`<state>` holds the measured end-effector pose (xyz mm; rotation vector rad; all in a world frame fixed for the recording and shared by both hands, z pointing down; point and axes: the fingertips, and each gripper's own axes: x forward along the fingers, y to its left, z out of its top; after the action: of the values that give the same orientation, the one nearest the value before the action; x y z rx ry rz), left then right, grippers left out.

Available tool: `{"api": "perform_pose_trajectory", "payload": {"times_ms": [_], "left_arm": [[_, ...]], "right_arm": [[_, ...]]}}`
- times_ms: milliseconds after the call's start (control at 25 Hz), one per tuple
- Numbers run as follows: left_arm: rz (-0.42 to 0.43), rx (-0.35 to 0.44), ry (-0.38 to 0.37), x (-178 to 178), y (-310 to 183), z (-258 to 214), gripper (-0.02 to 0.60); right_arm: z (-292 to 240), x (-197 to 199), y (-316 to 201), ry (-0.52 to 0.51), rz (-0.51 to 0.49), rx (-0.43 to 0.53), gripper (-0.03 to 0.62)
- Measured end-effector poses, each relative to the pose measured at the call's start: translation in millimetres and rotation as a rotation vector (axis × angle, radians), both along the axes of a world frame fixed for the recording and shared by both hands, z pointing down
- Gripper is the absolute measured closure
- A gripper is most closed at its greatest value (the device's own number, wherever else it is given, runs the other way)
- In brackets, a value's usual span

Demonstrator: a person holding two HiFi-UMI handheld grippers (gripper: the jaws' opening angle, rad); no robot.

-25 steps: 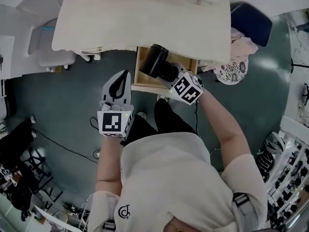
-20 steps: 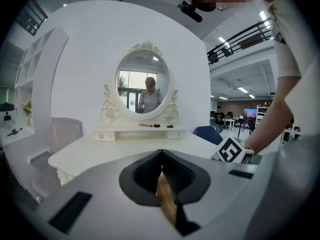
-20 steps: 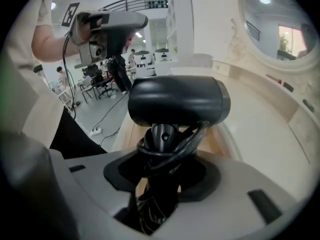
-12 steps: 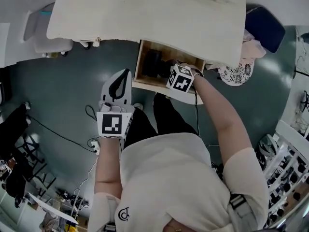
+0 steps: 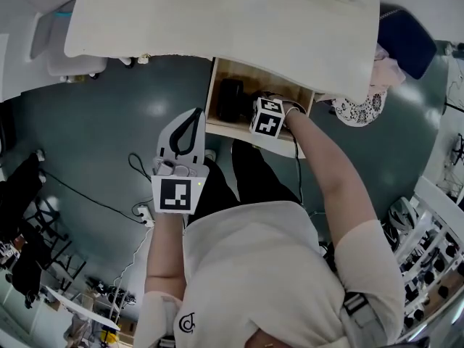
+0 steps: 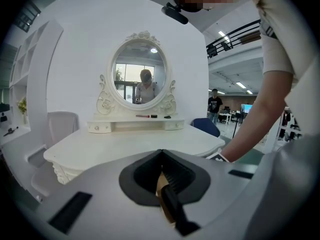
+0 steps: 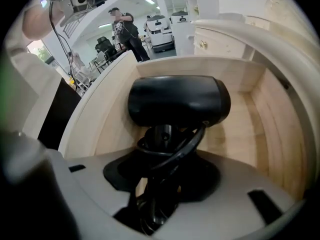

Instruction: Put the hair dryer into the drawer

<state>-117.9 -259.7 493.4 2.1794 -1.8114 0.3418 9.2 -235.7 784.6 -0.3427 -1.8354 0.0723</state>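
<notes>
The hair dryer (image 7: 175, 101) is inside the open drawer (image 7: 280, 134), its black barrel lying crosswise just ahead of the right gripper (image 7: 161, 184). Its handle runs back between those jaws. A black cord (image 7: 192, 139) loops round the handle and is bunched in the same gap. The jaws stand about halfway apart and are clamped on the handle, so the dryer is held and not yet let go. Whether the barrel already rests on the wooden drawer floor beyond it, I cannot tell; it looks close to it.

My reading is that the placing step is nearly finished. The dryer is within the drawer walls, which rise to either side of the jaws and ahead of them. The next move calls for settling the barrel onto the floor, spreading the jaws enough to free both handle and cord, and drawing back without snagging the loop. The edge of the white table (image 5: 217, 20) overhangs the drawer above the jaws, so the way out is back toward the person.

The left gripper (image 5: 193, 113) hangs to the side of the drawer front, its 2 jaws clenched tip to tip with nothing between them. Beyond them, in its own view, stands the table with an oval mirror (image 6: 139, 79).
</notes>
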Motion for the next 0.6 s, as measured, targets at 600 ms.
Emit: {"api": "perform_pose_trajectory", "payload": {"times_ms": [600], "left_arm": [[0.044,-0.016,0.027,-3.4,-0.6,13.0,0.569]], "right_arm": [[-4.7,-14.1,-5.6,0.053,0.197,-0.077,0.313]]}}
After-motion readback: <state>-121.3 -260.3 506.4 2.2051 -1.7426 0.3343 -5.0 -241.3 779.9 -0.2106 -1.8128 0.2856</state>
